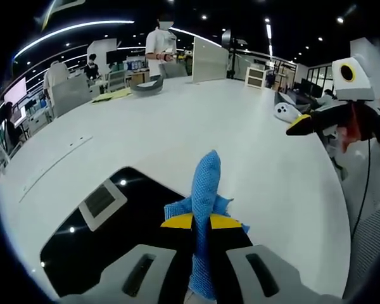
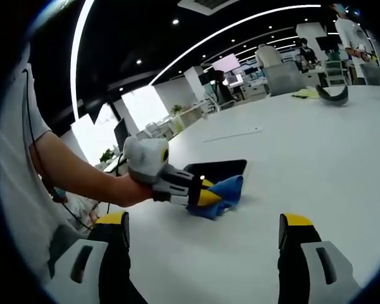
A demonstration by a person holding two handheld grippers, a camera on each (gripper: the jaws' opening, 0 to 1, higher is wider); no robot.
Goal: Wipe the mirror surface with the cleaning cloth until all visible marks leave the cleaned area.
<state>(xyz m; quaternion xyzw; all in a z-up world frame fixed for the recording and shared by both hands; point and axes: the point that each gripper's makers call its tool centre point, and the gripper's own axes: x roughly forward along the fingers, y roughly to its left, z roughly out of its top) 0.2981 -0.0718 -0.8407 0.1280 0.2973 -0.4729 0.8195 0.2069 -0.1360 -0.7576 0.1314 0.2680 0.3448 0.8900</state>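
Note:
A dark mirror (image 1: 107,234) lies flat on the white table (image 1: 196,120), reflecting ceiling lights. My left gripper (image 1: 201,221) is shut on a blue cleaning cloth (image 1: 206,190), held at the mirror's right edge. In the right gripper view, the left gripper (image 2: 206,196) presses that cloth (image 2: 221,193) against the mirror's (image 2: 218,170) near edge. My right gripper (image 2: 202,231) hangs open above bare table, well apart from the mirror; it also shows at the right of the left gripper view (image 1: 304,123).
A white controller-like object (image 1: 285,112) and a grey curved item (image 1: 147,85) lie farther back on the table. People stand and sit at desks beyond. A person's arm (image 2: 76,174) reaches in from the left. The table's edge curves at right (image 1: 342,209).

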